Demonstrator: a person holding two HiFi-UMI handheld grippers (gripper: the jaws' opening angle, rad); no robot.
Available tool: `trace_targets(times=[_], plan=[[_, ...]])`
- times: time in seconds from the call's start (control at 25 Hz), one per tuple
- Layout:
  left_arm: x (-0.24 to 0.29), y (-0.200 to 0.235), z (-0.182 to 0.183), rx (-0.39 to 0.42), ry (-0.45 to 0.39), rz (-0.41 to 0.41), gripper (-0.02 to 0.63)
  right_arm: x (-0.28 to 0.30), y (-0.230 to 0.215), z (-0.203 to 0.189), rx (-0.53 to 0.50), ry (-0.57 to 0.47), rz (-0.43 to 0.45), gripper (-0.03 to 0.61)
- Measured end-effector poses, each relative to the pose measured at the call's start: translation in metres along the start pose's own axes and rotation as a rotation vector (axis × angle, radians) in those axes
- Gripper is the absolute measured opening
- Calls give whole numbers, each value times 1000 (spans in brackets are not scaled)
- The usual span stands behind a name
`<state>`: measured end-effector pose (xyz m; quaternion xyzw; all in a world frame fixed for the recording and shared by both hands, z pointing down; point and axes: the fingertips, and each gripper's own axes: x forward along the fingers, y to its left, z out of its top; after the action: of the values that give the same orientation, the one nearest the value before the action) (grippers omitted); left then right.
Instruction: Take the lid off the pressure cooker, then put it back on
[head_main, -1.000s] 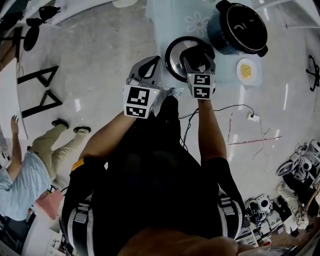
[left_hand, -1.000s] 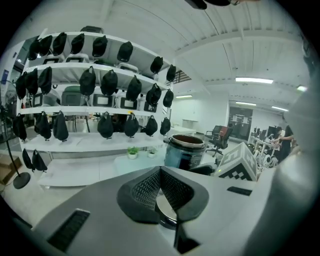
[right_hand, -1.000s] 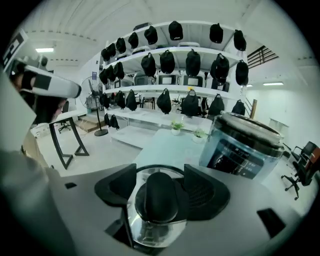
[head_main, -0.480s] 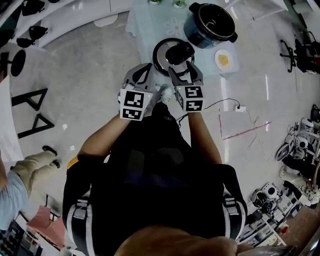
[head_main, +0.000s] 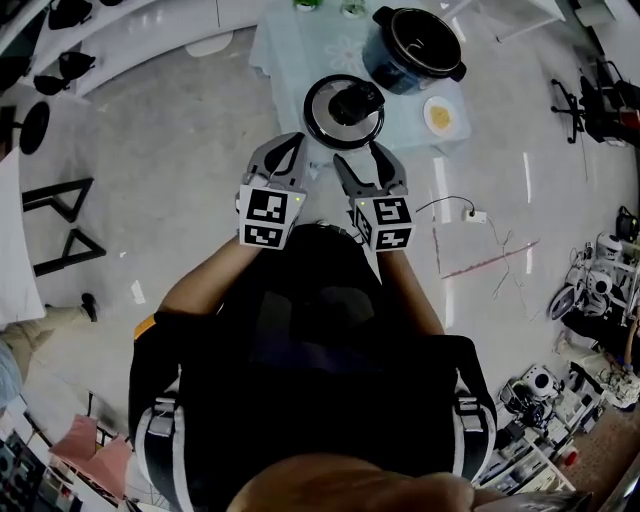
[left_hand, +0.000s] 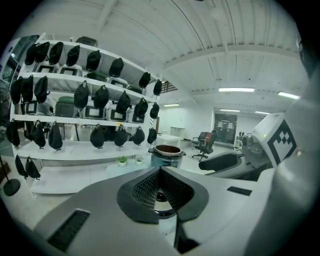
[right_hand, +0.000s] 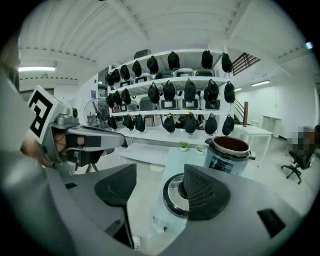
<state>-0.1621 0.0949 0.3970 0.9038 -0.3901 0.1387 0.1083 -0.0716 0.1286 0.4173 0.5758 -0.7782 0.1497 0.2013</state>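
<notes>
Now the lid (head_main: 343, 110) lies on the tabletop (head_main: 290, 50) beside the open cooker (head_main: 412, 50); left gripper (head_main: 285, 150) jaws together, right gripper (head_main: 356, 160) jaws apart, both empty.

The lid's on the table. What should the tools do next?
Probably reach the open right tool forward to the handle of the lid: it lies on the table beside the open cooker, and the tool hangs short of it.
</notes>
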Motion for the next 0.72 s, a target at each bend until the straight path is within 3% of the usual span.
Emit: trace_targets(times=[0.72], plan=[[-6,-54,27,42,-2,18,9,-46,-21,39,-20,-87,43,309]])
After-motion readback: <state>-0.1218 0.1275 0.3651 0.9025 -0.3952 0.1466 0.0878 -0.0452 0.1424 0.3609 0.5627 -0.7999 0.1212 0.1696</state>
